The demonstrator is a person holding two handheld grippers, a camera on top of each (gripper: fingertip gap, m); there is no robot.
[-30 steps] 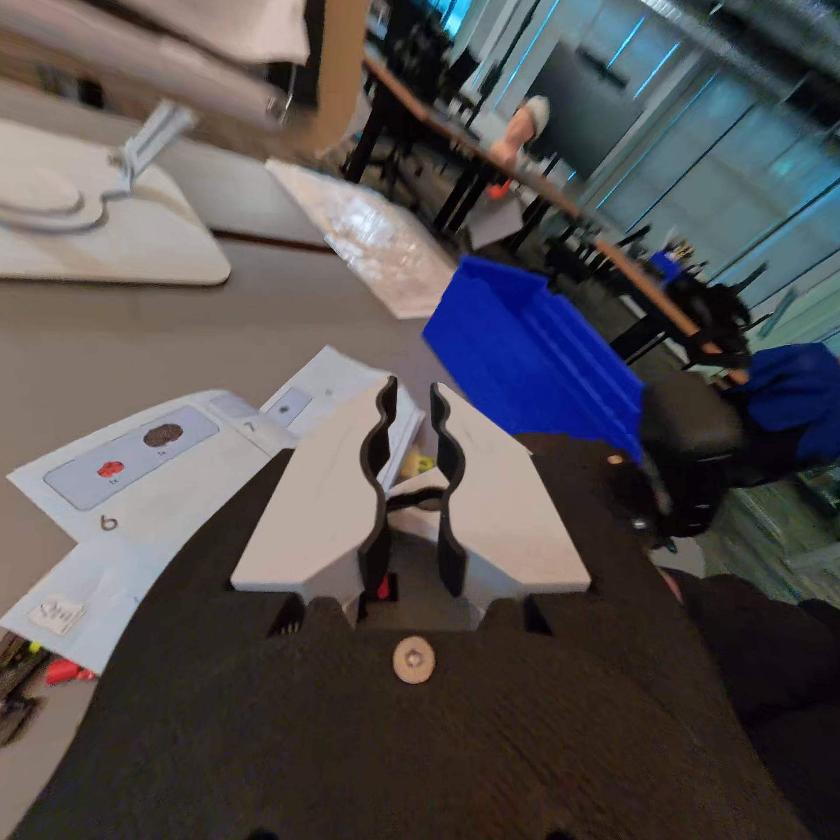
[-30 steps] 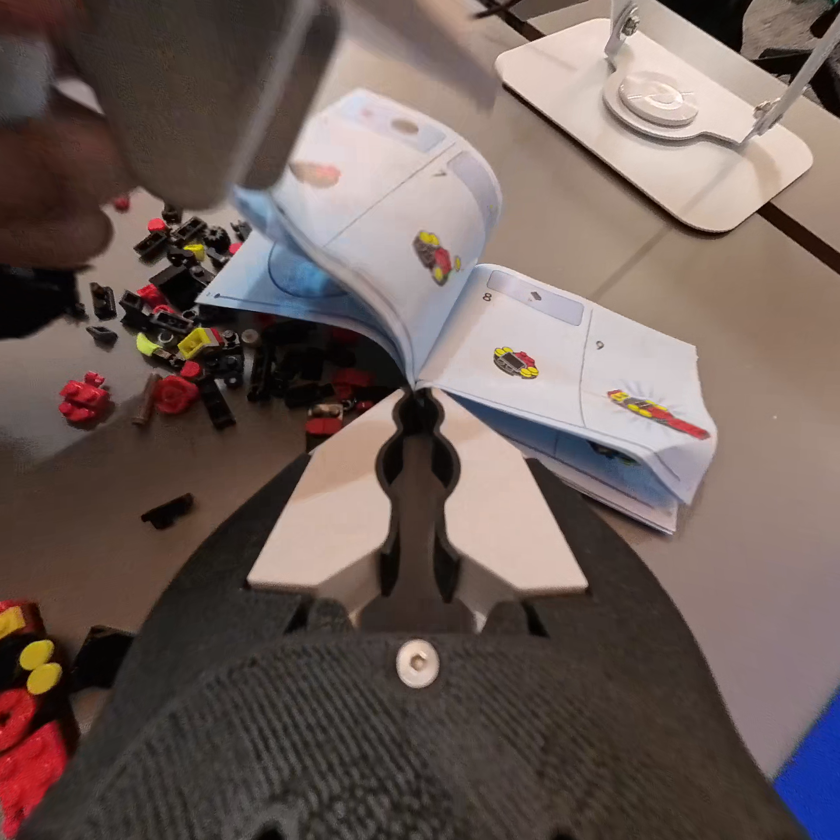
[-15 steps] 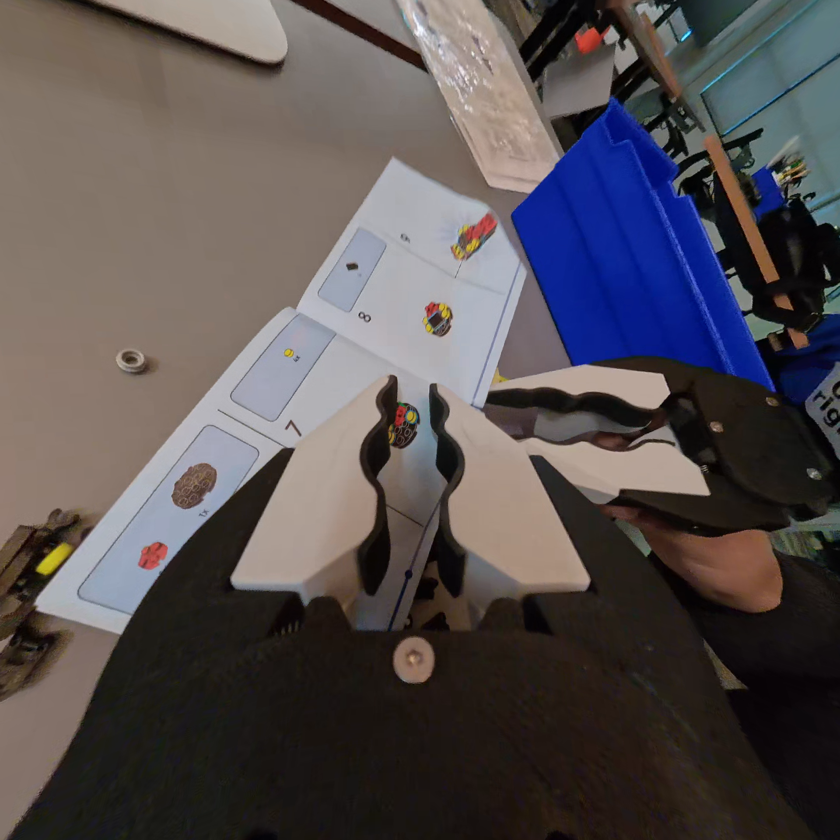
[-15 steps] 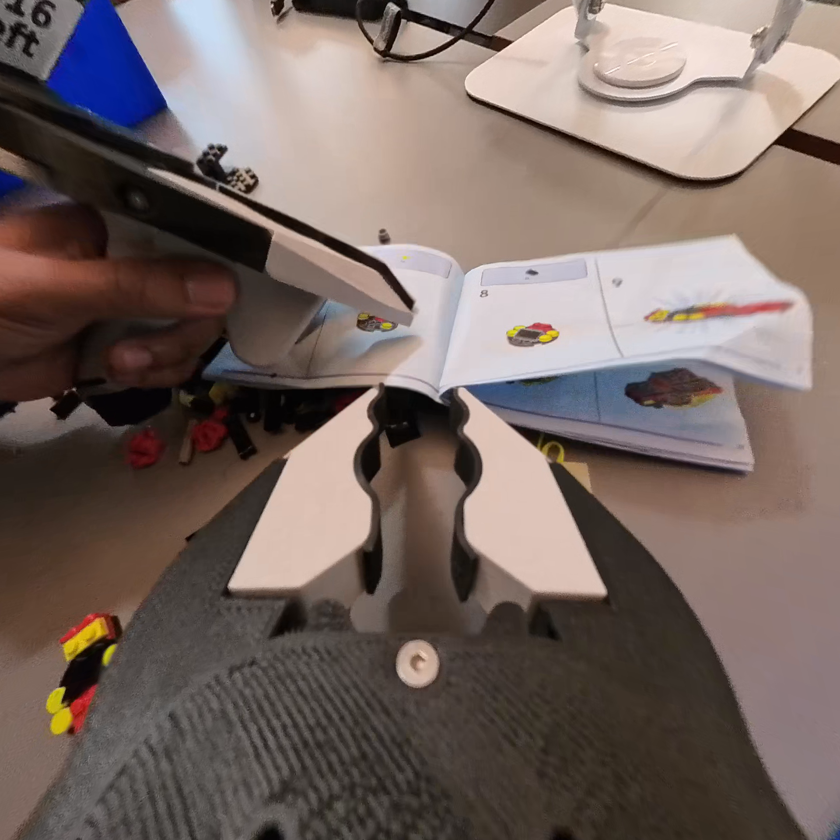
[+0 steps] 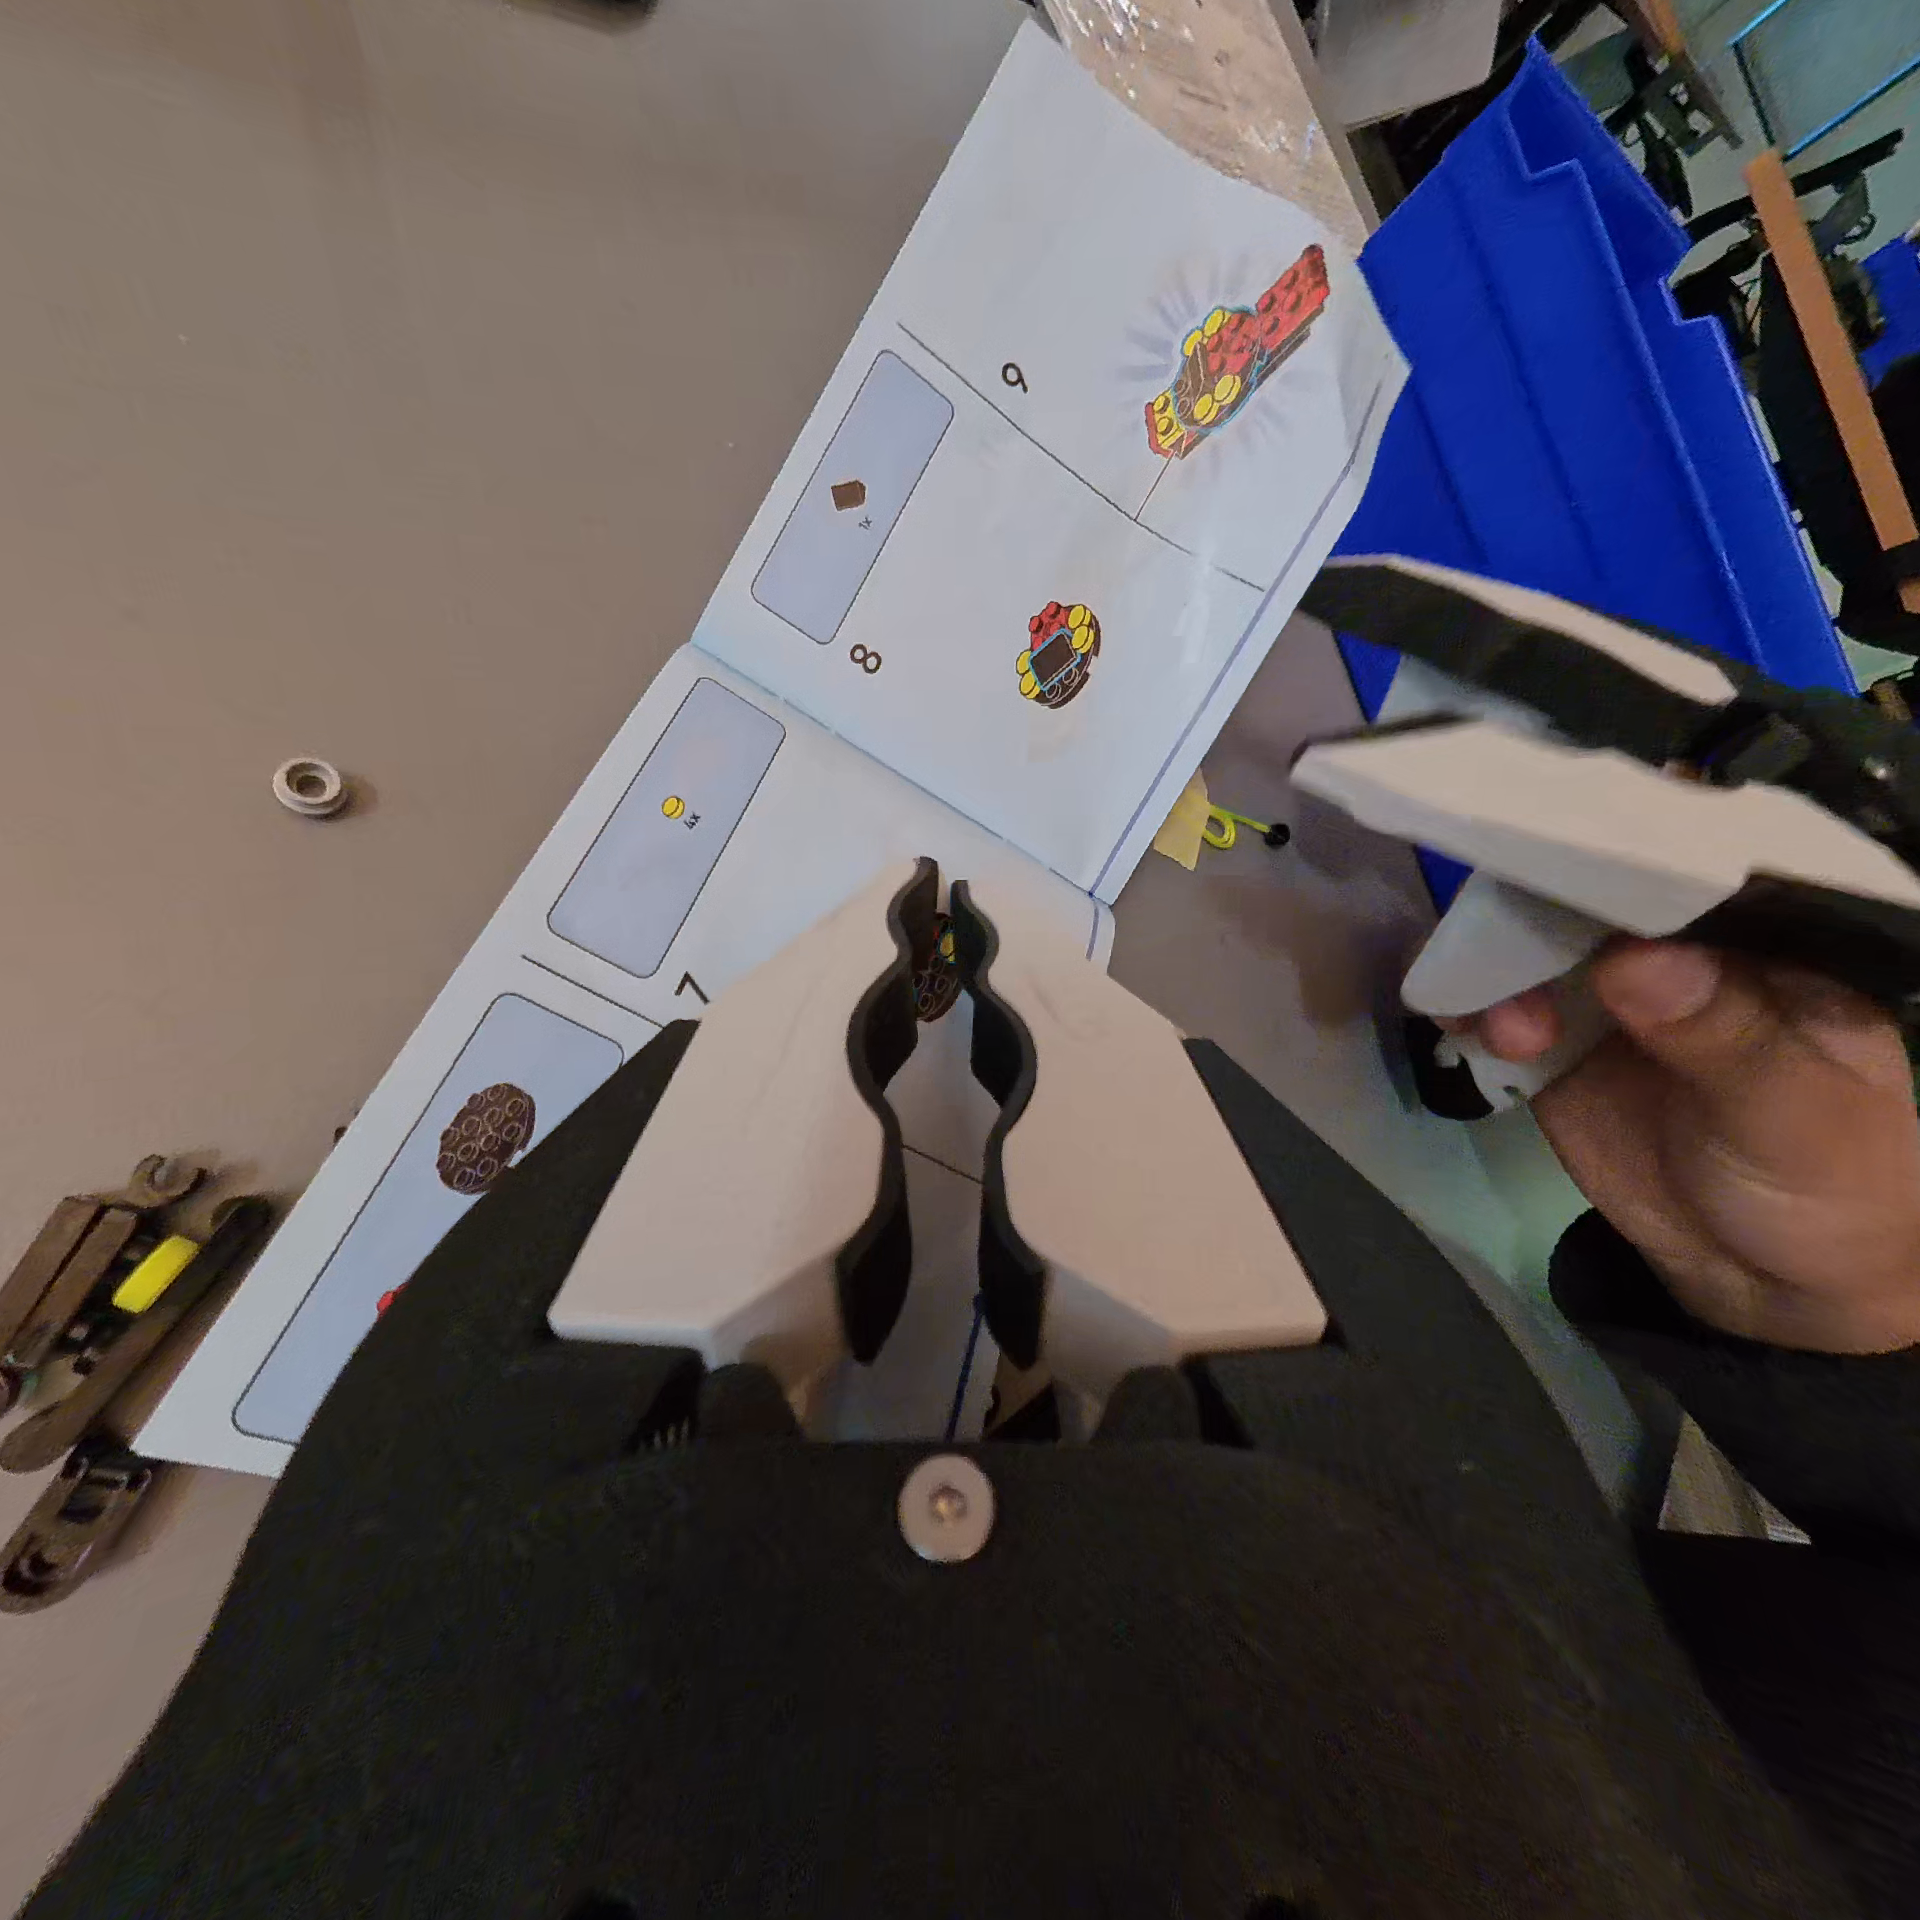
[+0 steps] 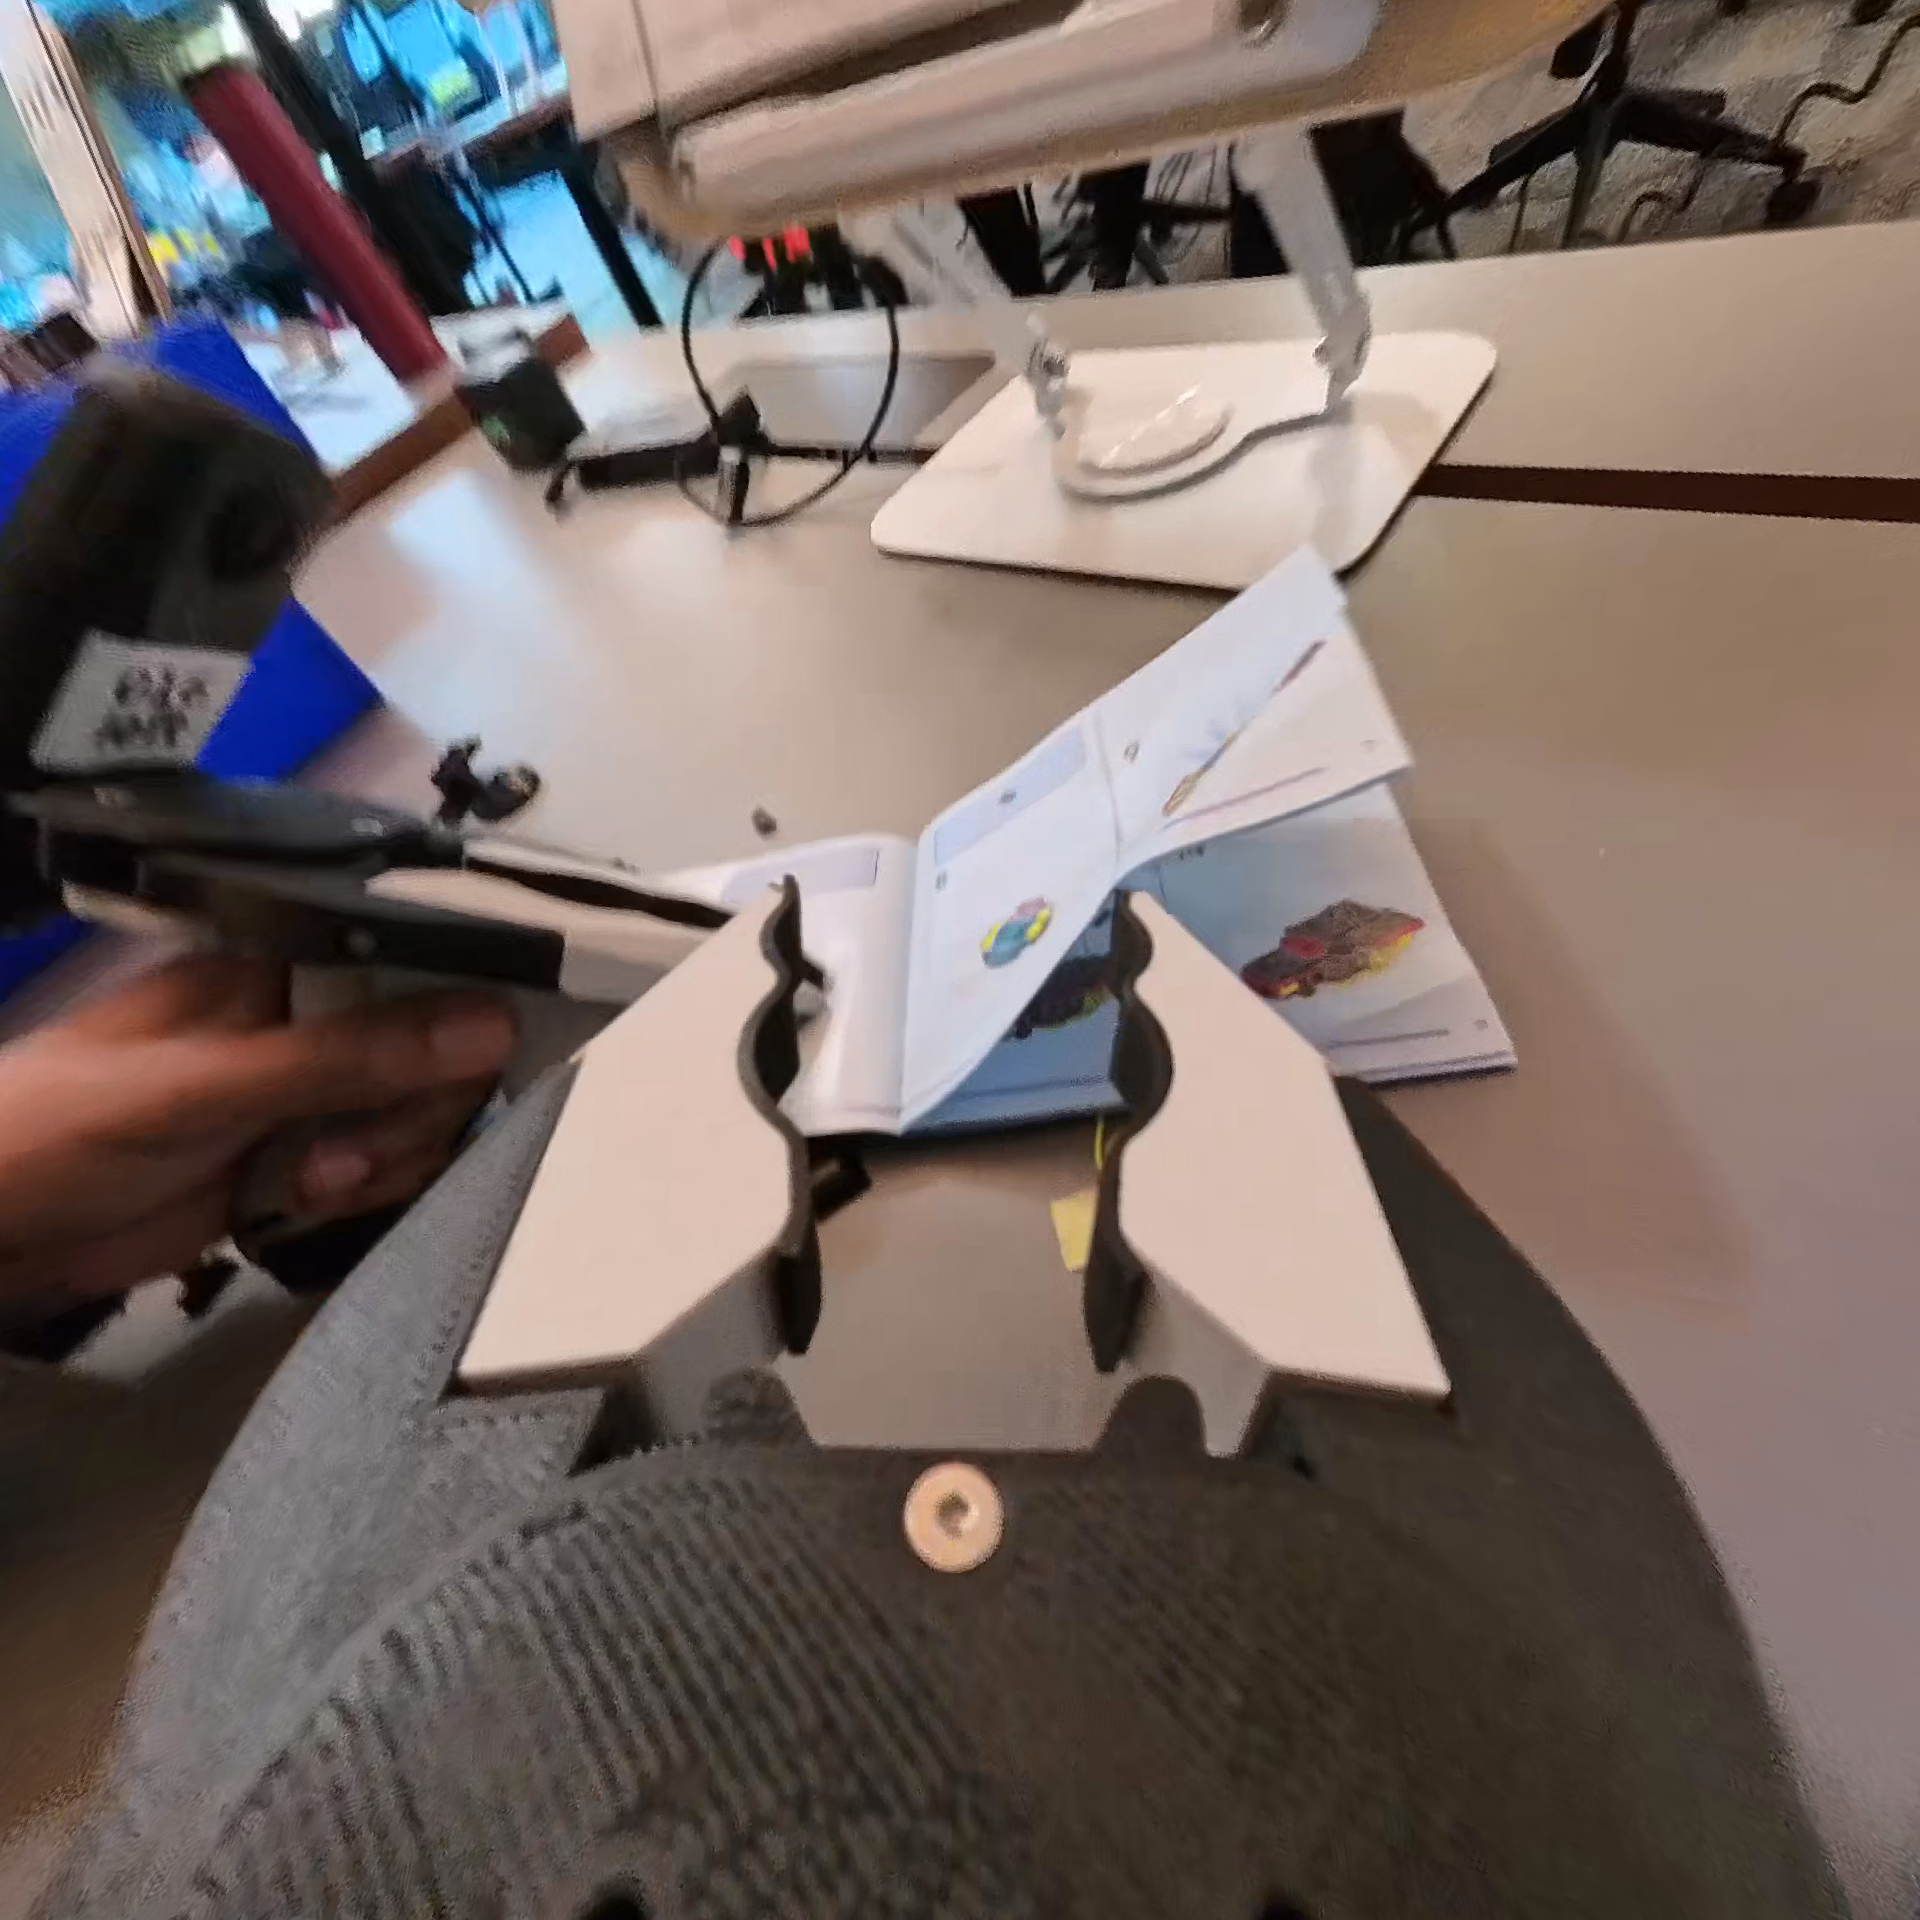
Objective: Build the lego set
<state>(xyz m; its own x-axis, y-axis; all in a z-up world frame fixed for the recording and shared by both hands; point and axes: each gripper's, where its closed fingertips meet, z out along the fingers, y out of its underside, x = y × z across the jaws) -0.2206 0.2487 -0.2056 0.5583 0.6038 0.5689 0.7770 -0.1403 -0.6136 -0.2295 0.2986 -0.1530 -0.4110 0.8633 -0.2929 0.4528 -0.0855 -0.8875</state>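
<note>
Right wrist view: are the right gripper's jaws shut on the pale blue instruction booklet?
No, the right gripper stands wide open, with the open pale blue instruction booklet lying on the table beyond its tips, ungripped.

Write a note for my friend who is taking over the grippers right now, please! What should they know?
Left gripper: jaws almost shut, nothing visibly held, low over the left page of the open instruction booklet.
Right gripper: jaws open and empty, just in front of the booklet, whose right page stands lifted.
Things: a few dark and yellow lego pieces lie by the booklet's near-left corner; a small grey round piece sits alone on the table; a blue bin is beyond the booklet.
Done: booklet opened.
Left: no assembled model is in view, so the building itself, judging by these views.
</note>
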